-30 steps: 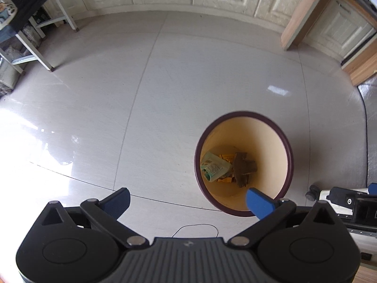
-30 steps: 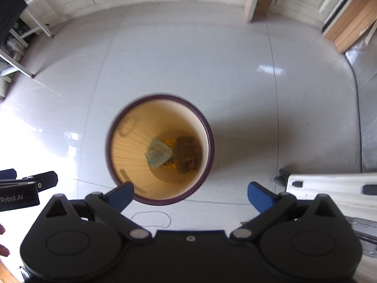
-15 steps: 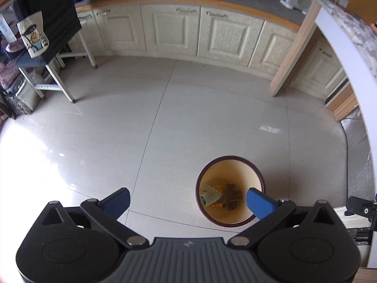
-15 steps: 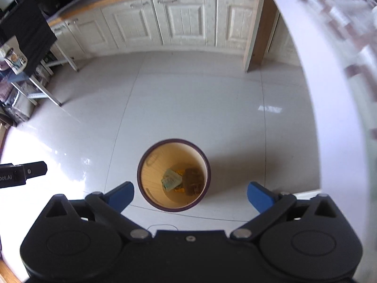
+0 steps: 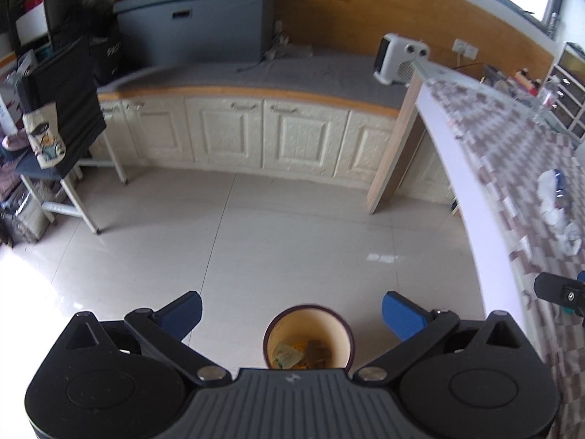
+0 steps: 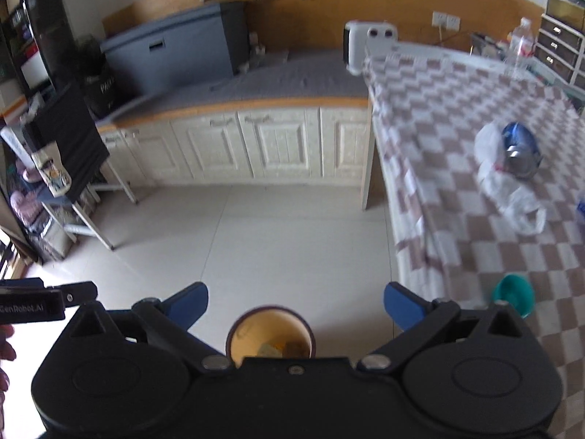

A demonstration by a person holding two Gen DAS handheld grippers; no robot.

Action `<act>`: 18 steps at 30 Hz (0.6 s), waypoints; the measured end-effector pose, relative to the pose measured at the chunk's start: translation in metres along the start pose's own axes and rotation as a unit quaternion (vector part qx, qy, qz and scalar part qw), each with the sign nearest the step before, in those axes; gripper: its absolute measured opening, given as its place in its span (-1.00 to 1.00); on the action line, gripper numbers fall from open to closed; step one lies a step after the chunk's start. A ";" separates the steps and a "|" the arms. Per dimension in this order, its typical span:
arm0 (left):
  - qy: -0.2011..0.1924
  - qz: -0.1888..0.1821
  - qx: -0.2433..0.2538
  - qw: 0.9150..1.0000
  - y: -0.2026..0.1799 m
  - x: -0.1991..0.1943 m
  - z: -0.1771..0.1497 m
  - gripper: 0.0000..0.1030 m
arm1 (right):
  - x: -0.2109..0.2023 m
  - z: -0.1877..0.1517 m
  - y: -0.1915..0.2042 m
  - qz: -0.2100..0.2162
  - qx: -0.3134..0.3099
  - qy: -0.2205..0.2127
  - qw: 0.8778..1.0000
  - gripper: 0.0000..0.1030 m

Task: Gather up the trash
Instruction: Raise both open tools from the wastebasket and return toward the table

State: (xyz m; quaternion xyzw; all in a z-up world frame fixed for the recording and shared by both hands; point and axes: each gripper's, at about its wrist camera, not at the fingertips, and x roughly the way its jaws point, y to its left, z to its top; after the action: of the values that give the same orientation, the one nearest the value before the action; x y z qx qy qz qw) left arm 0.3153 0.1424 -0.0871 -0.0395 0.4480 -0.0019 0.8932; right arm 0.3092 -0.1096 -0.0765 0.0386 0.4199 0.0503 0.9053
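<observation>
Below, a round trash bin with a dark rim and pale yellow inside is seen standing on the light tiled floor, viewed from high above. Crumpled wrappers are visible at its bottom. The left gripper is held over the bin with its blue-tipped fingers spread wide and nothing between them. The right gripper is likewise held with its fingers wide apart and empty, the same bin being partly hidden behind its black body.

To the right, a table covered with a brown-and-white checked cloth is shown. A crumpled white plastic bag is seen lying on it, touching a blue can; a small teal bowl is seen nearer the right gripper. Cream cabinets under a grey countertop are seen along the far wall, and a white appliance stands at the counter's end.
</observation>
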 end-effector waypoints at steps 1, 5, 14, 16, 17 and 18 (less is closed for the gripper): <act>-0.008 -0.004 0.005 1.000 -0.006 -0.005 0.004 1.00 | -0.008 0.004 -0.003 -0.001 0.000 -0.011 1.000 1.00; -0.043 -0.026 0.021 0.999 -0.032 -0.025 0.020 1.00 | -0.038 0.015 -0.018 -0.008 0.002 -0.048 0.999 1.00; -0.113 -0.075 0.061 0.989 -0.108 -0.064 0.043 1.00 | -0.091 0.018 -0.073 -0.036 0.025 -0.105 0.993 1.00; -0.123 -0.080 0.072 0.987 -0.129 -0.070 0.044 1.00 | -0.100 0.019 -0.088 -0.040 0.029 -0.115 0.992 1.00; -0.127 -0.084 0.078 0.985 -0.140 -0.073 0.044 1.00 | -0.105 0.019 -0.096 -0.041 0.030 -0.119 0.992 1.00; -0.131 -0.088 0.083 0.984 -0.151 -0.075 0.043 1.00 | -0.109 0.018 -0.103 -0.042 0.031 -0.122 0.991 1.00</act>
State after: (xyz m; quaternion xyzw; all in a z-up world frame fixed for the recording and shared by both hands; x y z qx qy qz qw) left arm 0.3094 -0.0028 0.0096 -0.0045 0.3202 -0.1125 0.9406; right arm 0.2591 -0.2257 0.0060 0.0549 0.3087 -0.0056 0.9496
